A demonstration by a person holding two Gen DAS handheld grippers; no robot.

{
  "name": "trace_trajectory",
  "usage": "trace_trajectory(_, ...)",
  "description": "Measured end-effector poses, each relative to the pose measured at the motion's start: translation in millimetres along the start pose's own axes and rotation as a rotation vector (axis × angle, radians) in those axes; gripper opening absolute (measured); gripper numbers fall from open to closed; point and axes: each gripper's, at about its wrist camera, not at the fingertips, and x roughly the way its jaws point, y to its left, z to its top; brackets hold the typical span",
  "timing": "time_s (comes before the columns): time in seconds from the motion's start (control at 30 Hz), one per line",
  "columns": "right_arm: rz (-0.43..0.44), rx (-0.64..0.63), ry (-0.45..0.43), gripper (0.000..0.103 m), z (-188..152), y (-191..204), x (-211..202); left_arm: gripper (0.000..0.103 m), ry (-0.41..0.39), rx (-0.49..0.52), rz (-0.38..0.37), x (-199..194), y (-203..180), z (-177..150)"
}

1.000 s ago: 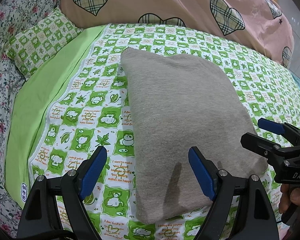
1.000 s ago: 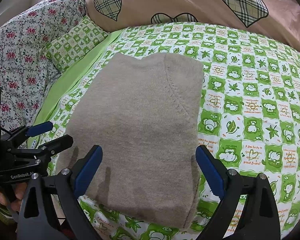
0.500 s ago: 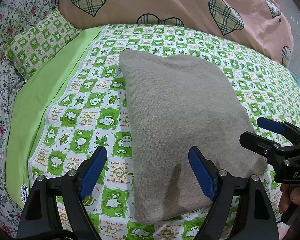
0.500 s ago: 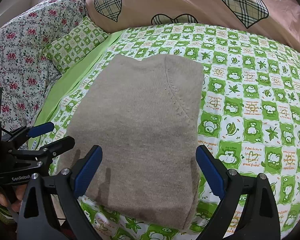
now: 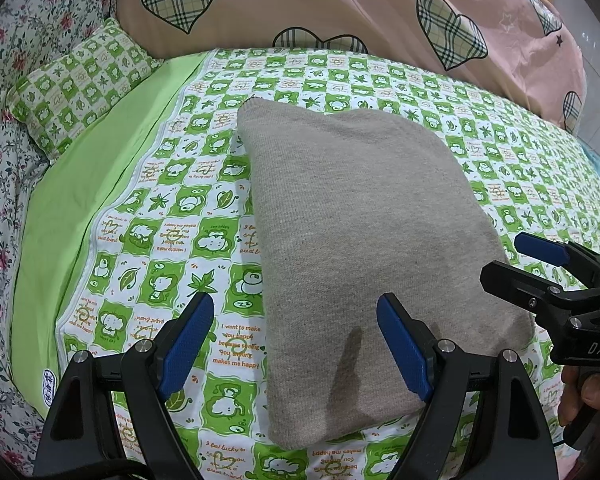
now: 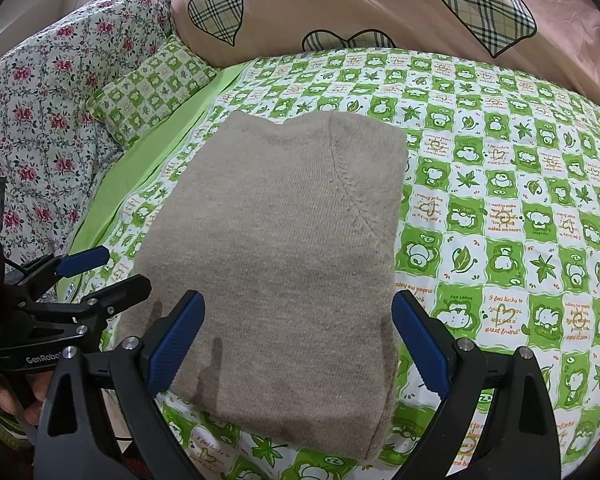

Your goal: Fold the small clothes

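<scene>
A beige knit garment (image 5: 364, 248) lies folded into a flat rectangle on the green-and-white patterned sheet (image 5: 172, 232); it also shows in the right wrist view (image 6: 284, 240). My left gripper (image 5: 296, 340) is open and empty, above the garment's near left edge. My right gripper (image 6: 298, 344) is open and empty, above the garment's near edge. The right gripper also shows at the right of the left wrist view (image 5: 540, 268). The left gripper shows at the left of the right wrist view (image 6: 96, 276).
A pink quilt with plaid hearts (image 5: 340, 8) lies along the far side of the bed. A small green checked pillow (image 5: 76, 84) and a floral quilt (image 6: 40, 112) lie at the left. A plain green strip of sheet (image 5: 80, 200) runs down the left.
Both grippers have stayed open and almost still. The left wrist view has shifted slightly. The garment has not moved.
</scene>
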Motion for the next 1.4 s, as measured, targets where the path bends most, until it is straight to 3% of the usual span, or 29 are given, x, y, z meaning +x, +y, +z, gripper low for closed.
trace_trajectory(1.4,0.005,0.04,-0.007,0.095,6,-1,11,0.084,0.014,-0.025,0.021,12,9,1)
